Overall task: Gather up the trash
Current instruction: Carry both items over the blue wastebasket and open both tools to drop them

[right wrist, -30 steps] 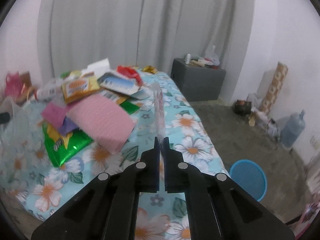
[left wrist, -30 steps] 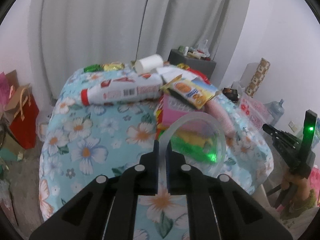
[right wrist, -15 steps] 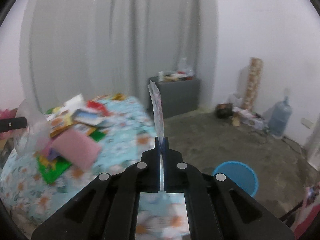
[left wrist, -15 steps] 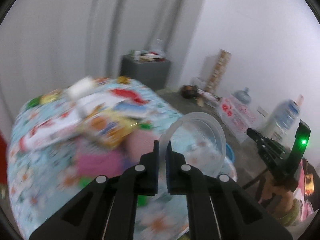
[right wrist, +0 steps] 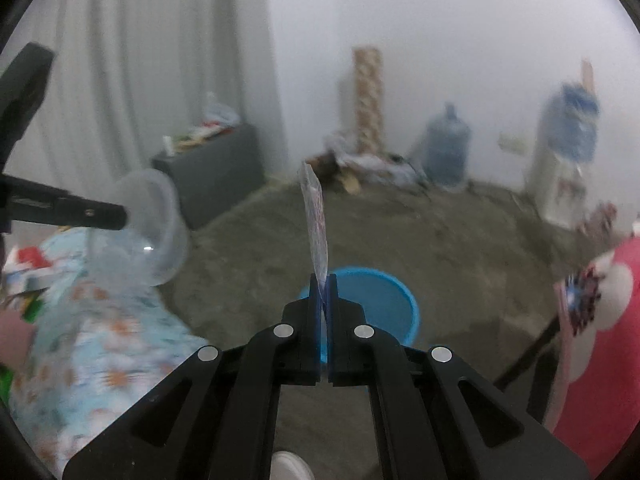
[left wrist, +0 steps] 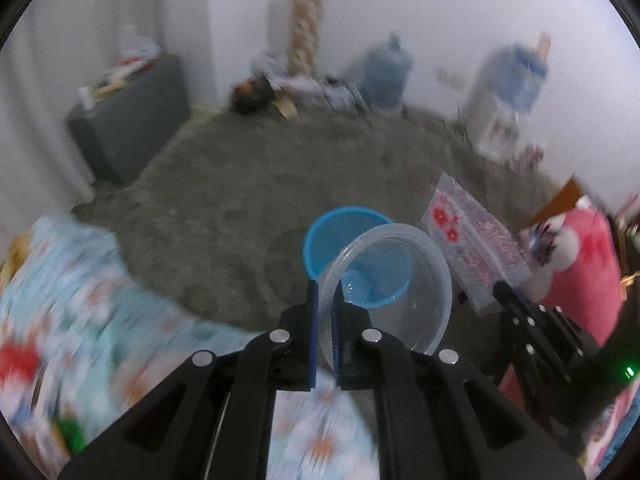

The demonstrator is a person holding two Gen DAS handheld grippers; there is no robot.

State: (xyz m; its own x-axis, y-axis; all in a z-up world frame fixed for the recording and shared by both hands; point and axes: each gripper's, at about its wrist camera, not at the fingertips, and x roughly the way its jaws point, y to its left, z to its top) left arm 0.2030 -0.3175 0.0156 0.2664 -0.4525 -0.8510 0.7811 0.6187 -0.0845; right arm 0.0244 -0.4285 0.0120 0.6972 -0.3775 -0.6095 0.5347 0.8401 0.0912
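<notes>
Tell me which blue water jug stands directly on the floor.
The middle one, the blue water jug beside the patterned roll. The other jug, farther right, sits raised on a white dispenser.

Between the left gripper's (left wrist: pixel 324 312) jaws sits the rim of a plastic container (left wrist: pixel 394 286), which spreads ahead and to the right of them. Beyond and below it, straight ahead of the jaws, a bucket (left wrist: pixel 340 228) stands on the floor (left wrist: pixel 280 168). To the right of those jaws the right gripper (left wrist: pixel 500 290) holds a flat packet (left wrist: pixel 474 240). The desk (left wrist: pixel 80 300) lies to the left and beneath.

In the right wrist view the packet (right wrist: pixel 316 224) stands edge-on between the jaws, rising ahead of them, with the bucket (right wrist: pixel 376 292) just behind on the floor. The container (right wrist: pixel 156 224) is off to the left, above the desk's (right wrist: pixel 100 320) edge. A cabinet (right wrist: pixel 212 168) stands far left; two water jugs (right wrist: pixel 446 148) stand against the far wall.
</notes>
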